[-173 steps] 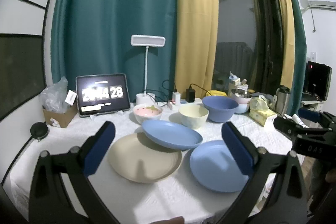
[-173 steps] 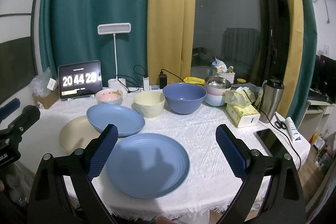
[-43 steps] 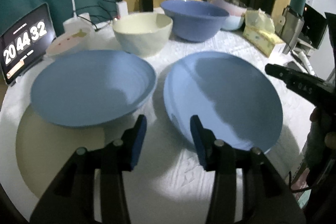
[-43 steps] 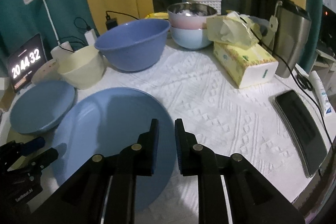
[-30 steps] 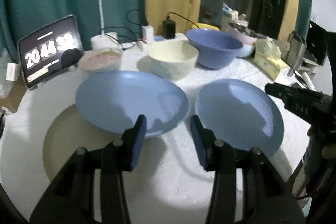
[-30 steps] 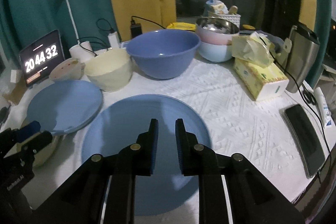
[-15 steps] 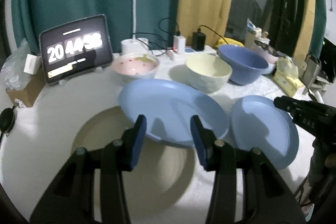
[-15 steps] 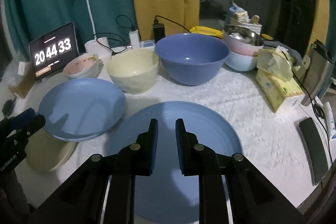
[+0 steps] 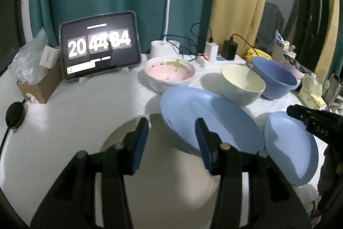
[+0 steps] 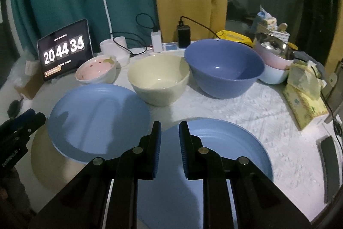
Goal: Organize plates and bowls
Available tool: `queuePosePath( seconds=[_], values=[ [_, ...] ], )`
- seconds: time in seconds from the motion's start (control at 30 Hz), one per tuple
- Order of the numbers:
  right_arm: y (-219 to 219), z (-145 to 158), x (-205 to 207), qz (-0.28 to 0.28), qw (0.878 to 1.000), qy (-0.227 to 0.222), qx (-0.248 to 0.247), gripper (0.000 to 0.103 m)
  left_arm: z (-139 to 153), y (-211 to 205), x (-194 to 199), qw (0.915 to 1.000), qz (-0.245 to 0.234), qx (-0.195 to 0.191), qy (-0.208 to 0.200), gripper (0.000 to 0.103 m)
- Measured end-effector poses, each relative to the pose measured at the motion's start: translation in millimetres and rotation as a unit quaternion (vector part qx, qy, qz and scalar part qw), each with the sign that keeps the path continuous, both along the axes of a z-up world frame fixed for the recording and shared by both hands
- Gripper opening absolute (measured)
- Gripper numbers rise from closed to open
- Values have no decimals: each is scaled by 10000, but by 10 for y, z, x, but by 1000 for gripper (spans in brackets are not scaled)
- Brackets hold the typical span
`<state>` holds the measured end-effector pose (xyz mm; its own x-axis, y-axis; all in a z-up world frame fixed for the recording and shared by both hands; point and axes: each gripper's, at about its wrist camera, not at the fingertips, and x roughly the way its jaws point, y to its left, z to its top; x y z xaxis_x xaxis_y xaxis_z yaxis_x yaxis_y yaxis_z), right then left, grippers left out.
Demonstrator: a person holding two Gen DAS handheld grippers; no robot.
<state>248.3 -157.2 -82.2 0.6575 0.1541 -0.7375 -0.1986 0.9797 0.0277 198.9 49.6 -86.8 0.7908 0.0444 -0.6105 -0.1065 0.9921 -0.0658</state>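
Over the near part of a beige plate (image 9: 160,175) hovers my left gripper (image 9: 171,123), open and holding nothing. A shallow blue plate (image 9: 210,119) rests tilted on that beige plate's right rim, just beyond my right fingertip. A second blue plate (image 10: 225,153) lies flat under my right gripper (image 10: 170,126), whose jaws stand a narrow gap apart with nothing between them. Behind the plates stand a pink bowl (image 10: 96,70), a cream bowl (image 10: 158,78) and a dark blue bowl (image 10: 223,68). The left gripper (image 10: 21,119) shows at the left edge of the right wrist view.
A tablet clock (image 9: 99,48), a desk lamp (image 9: 169,8) and a power strip with chargers (image 10: 169,44) line the back. Stacked bowls with a steel one on top (image 10: 274,57), a tissue box (image 10: 304,104) and a phone (image 10: 328,164) fill the right side. A cardboard box (image 9: 36,87) sits at the left.
My left gripper has swung left, from over the two blue plates to over the beige plate. The right gripper has drifted left over the front blue plate. Both jaw gaps look unchanged.
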Motion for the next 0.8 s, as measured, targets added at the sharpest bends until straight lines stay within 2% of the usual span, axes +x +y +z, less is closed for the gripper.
queuePosePath(
  seconds=[0.13, 0.33, 0.4, 0.47, 0.8],
  values=[
    [62, -44, 98, 49, 10000, 64, 31, 19, -33, 52, 58, 10000, 17, -35, 23, 60],
    [132, -139, 252, 99, 9997, 189, 103, 20, -90, 86, 180, 9999, 70, -46, 116, 61],
    [134, -181, 299, 117, 9995, 253, 143, 23, -109, 95, 221, 9998, 87, -42, 146, 61],
    [148, -224, 350, 131, 9992, 324, 184, 32, -132, 99, 261, 9998, 96, -42, 181, 61],
    [250, -443, 583, 255, 9965, 707, 352, 32, -231, 100, 443, 9994, 79, 6, 349, 61]
  ],
)
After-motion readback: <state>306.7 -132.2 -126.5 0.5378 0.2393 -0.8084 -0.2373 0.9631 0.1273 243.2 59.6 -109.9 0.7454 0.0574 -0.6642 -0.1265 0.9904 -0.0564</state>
